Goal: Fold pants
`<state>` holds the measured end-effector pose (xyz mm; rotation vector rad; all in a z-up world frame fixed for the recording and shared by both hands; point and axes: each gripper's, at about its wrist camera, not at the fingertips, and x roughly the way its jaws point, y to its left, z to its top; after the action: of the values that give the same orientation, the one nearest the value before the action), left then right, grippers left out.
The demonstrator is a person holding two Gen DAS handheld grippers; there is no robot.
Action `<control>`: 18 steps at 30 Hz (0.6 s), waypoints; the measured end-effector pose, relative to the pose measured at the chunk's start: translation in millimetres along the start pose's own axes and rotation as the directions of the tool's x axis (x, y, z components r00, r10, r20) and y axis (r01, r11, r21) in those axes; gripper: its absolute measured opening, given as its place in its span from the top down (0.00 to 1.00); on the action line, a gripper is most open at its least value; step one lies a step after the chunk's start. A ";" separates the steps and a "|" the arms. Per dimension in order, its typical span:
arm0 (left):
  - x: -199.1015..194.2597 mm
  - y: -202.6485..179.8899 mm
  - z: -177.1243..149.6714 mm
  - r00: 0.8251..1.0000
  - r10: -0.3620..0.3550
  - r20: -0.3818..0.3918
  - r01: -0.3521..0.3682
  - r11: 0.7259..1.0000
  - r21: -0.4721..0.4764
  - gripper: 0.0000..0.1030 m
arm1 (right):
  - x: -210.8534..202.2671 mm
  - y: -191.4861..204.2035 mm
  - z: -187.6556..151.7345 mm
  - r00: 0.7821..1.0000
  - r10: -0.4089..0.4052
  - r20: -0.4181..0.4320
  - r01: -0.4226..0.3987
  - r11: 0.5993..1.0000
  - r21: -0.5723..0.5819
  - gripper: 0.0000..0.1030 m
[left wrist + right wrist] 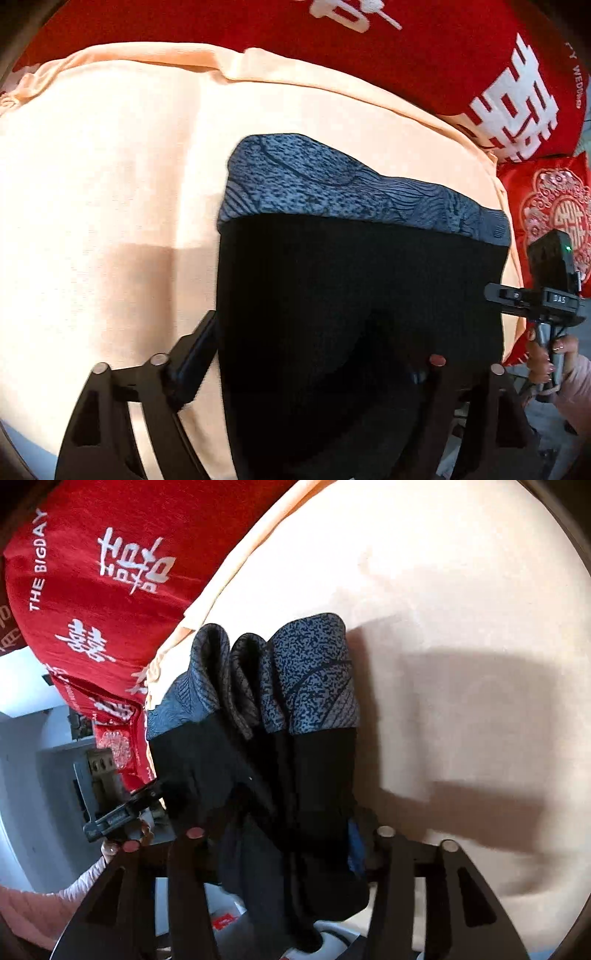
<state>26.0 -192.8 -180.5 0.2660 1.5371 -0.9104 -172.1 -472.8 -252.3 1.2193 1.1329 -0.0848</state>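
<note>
Nearest, the left gripper (314, 354) stands wide astride the black pants (351, 295), pads apparently not pressing; the right gripper (291, 845) clenches bunched black cloth. Soft, light, floppy fabric: best taken at edges. Beyond, its speckled cuffs (314, 675) rest on the peach sheet (110, 166).

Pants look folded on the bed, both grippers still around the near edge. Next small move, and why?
Probably draw both grippers straight back off the cloth. The black pants lie folded on the peach sheet, grey patterned band at the far end. The left gripper stands wide with cloth between its fingers; the right gripper straddles the bunched folds. Lifting might drag a layer open.
</note>
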 end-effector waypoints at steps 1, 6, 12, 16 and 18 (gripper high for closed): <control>-3.2 2.0 -1.3 1.000 0.017 0.000 -0.017 1.000 -0.004 0.18 | -0.7 3.1 -0.3 1.000 -0.015 -0.001 0.015 1.000 -0.005 0.46; -20.0 -3.7 -1.8 0.988 0.152 0.006 -0.152 0.988 -0.012 0.18 | -12.6 20.7 -8.5 0.991 -0.133 0.020 0.133 0.991 -0.017 0.44; -54.6 -15.6 -21.7 0.960 0.278 0.019 -0.278 0.960 -0.014 0.18 | -48.9 27.0 -27.7 0.955 -0.288 0.072 0.285 0.957 0.049 0.43; -64.4 -39.8 -37.0 0.948 0.319 0.006 -0.319 0.948 -0.006 0.18 | -63.1 33.5 -45.9 0.923 -0.380 0.061 0.381 0.925 0.011 0.33; -70.9 -43.6 -45.1 0.945 0.327 -0.005 -0.327 0.944 -0.032 0.18 | -63.3 40.5 -53.2 0.897 -0.439 0.041 0.440 0.897 -0.032 0.26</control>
<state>-20.6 -167.5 -102.1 0.4825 1.4513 -0.6216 -212.9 -446.8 -174.0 0.9021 1.3597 -0.4225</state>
